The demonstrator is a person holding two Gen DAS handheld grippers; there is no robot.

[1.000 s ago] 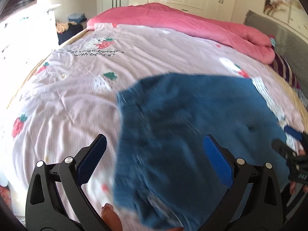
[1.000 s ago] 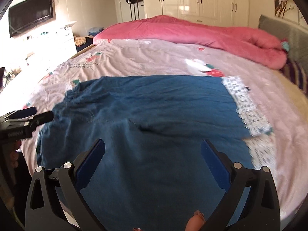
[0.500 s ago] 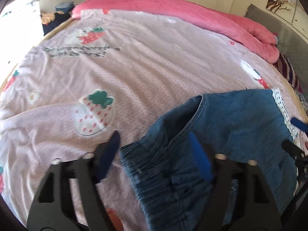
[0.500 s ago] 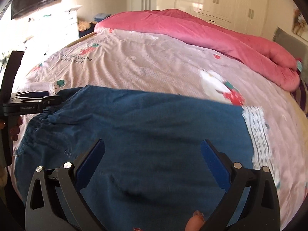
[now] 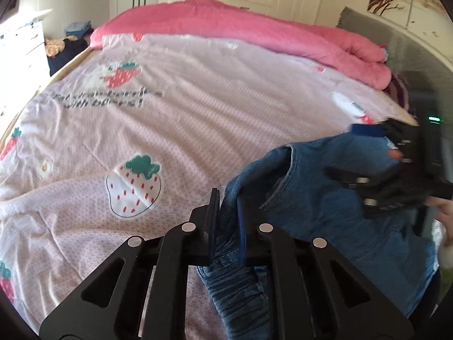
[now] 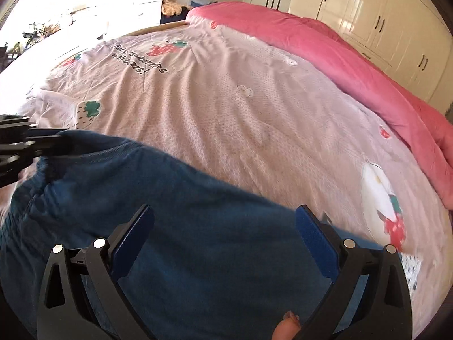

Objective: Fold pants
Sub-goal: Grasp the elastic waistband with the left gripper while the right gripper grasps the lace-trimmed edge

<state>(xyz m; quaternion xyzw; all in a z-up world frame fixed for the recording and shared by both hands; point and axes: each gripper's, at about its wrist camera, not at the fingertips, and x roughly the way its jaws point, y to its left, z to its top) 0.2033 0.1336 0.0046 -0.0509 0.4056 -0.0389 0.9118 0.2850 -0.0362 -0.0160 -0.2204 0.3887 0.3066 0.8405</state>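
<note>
Blue denim pants (image 5: 311, 198) lie on the near part of the pink strawberry-print bedsheet (image 5: 170, 130). My left gripper (image 5: 228, 198) is closing, and its pads pinch the gathered elastic waistband at the pants' left corner. In the right wrist view that same left gripper (image 6: 36, 141) grips the pants (image 6: 198, 255) at the far left edge. My right gripper (image 6: 226, 226) hovers open over the middle of the fabric, with nothing pressed between its blue pads (image 6: 317, 249). A white lace hem (image 6: 410, 266) peeks out at the right.
A rolled pink duvet (image 5: 254, 28) runs along the far side of the bed. White wardrobes (image 6: 382, 22) stand behind it and a white dresser (image 5: 17, 48) at the left. A grey headboard (image 5: 410, 65) is at the right.
My left gripper went from wide open to pinching the waistband after moving to the pants' corner. The right gripper slid sideways over the pants and rolled, staying open.
</note>
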